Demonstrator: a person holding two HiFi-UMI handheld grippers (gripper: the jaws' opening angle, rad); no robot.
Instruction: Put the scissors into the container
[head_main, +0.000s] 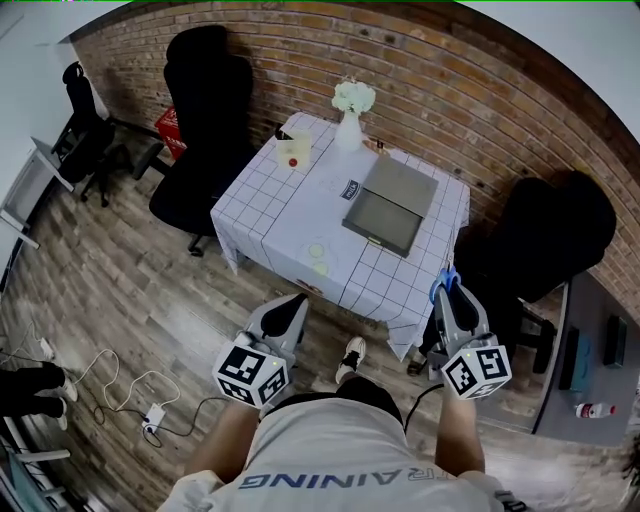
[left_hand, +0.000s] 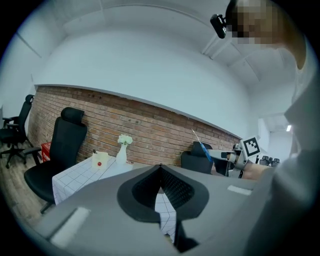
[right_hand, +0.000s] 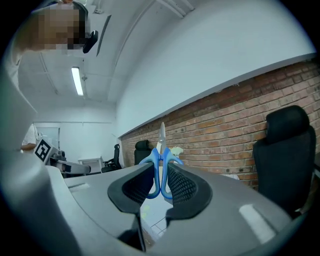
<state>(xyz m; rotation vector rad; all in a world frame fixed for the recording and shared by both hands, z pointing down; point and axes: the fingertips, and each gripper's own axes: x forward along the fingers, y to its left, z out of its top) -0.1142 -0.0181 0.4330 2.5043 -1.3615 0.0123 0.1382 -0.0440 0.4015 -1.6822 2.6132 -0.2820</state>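
**A:** Head view. We log the right gripper low at our right side, with blue-handled scissors poking out of it, well apart from the table. The left gripper hangs on the other side, with nothing showing at its tip.

**B:** And the container?

**A:** We take it to be the cream cup with a red mark, at the table's far corner near the white vase. We cannot see into it from here.

**B:** Left gripper view?

**A:** The jaws are pressed together with nothing between them. Beyond them the cream cup sits on the checked cloth, with the white vase just beside it.

**B:** Right gripper view?

**A:** The jaws are clamped on the scissors' blue handle loops. The blades are closed and point away from the camera, up past the jaw tips.

**B:** Progress, then?

**A:** Our reading is that the pick-up is done and the grip looks firm. What is left is to walk up to the table, carry the scissors over the cream cup, lower them in and release. Nothing is placed yet.
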